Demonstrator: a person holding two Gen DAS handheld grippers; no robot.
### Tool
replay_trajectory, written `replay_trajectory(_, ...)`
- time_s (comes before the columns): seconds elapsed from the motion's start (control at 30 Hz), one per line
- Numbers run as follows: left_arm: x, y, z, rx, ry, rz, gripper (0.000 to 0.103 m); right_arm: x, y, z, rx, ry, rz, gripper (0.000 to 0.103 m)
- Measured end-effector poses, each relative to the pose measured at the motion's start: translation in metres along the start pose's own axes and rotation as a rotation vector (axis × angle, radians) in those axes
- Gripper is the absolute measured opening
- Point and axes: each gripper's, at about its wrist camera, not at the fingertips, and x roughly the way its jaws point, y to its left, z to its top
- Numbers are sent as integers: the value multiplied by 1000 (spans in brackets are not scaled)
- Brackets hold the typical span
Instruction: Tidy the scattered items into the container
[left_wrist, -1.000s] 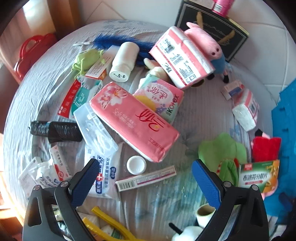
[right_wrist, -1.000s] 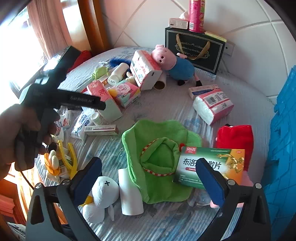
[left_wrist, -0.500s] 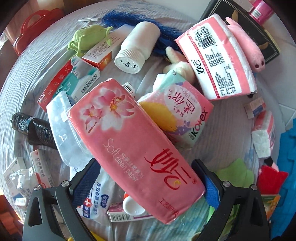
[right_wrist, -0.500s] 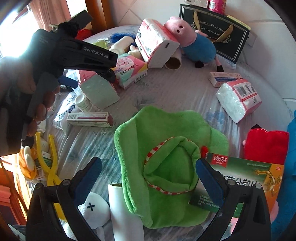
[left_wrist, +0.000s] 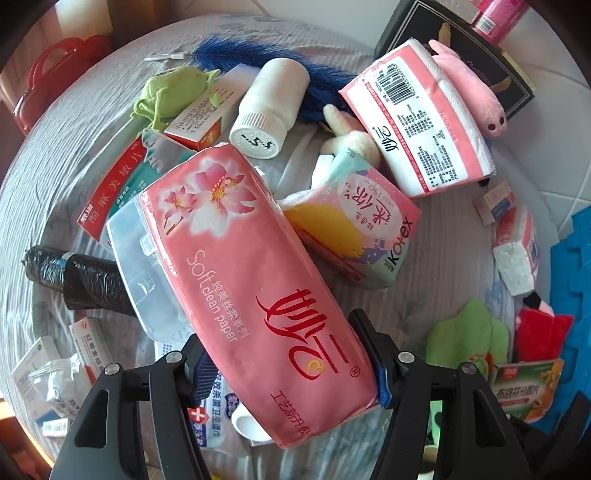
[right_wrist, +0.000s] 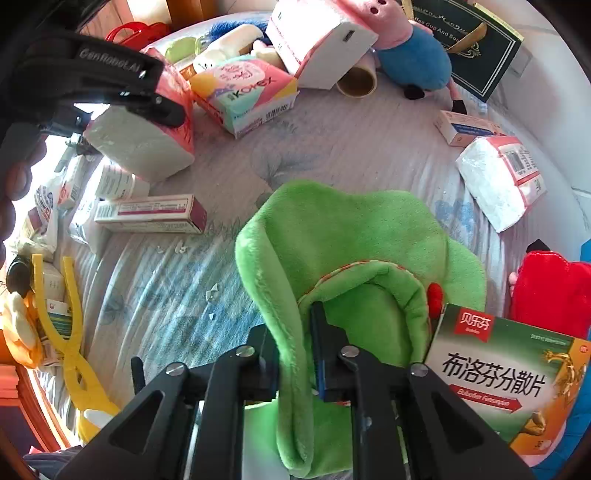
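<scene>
A long pink "Soft clean paper" tissue pack (left_wrist: 240, 266) lies slanted on the grey bedspread (left_wrist: 55, 166). My left gripper (left_wrist: 286, 362) straddles its near end. Its jaws are closing, and both blue pads press the pack's sides. In the right wrist view the same pack (right_wrist: 147, 144) shows its white end under the left gripper's black finger. My right gripper (right_wrist: 295, 358) is shut on the folded edge of a green plush cloth (right_wrist: 351, 229), which stands pinched between the pads. A dark gift bag (right_wrist: 476, 48) stands at the far edge of the bed.
Around the pink pack lie a Kotex pack (left_wrist: 362, 229), a white bottle (left_wrist: 269, 110), a pink-and-white tissue pack (left_wrist: 417, 122) and a black roll (left_wrist: 81, 280). Near the cloth are a green medicine box (right_wrist: 498, 376), a red plush (right_wrist: 546, 288), a long carton (right_wrist: 147, 214) and yellow tongs (right_wrist: 74, 332).
The left gripper came down over the pink pack and its jaws closed in on it. The right gripper dropped to the green cloth and shut on its edge.
</scene>
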Motion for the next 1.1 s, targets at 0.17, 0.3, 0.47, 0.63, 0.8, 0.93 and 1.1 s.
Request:
replay_trajectory(0.17, -23, -2, -1, 20, -38, -4, 64, -16, -1, 0, 4, -23, -4, 11)
replay_trajectory(0.3, -39, 6, -2, 28, -55, -15, 64, -30, 0, 0, 8, -38, -16, 11)
replay_trajectory(0.47, -68, 5, -11, 38, -79, -25, 63, -53, 1, 3, 6, -72, -31, 10)
replay_trajectory(0.63, -96, 3, -18, 48, -110, -31, 63, -80, 2, 3, 6, -109, -40, 10)
replay_trajectory(0.8, -125, 1, -23, 64, -140, -34, 64, -107, 3, 2, 14, -147, -52, 10)
replay_trajectory(0.93, -151, -2, -28, 86, -169, -34, 63, -130, 0, 1, 28, -180, -57, 10)
replay_trajectory(1.1, -186, -5, -35, 110, -219, -31, 64, -153, -3, -4, 39, -210, -71, 10)
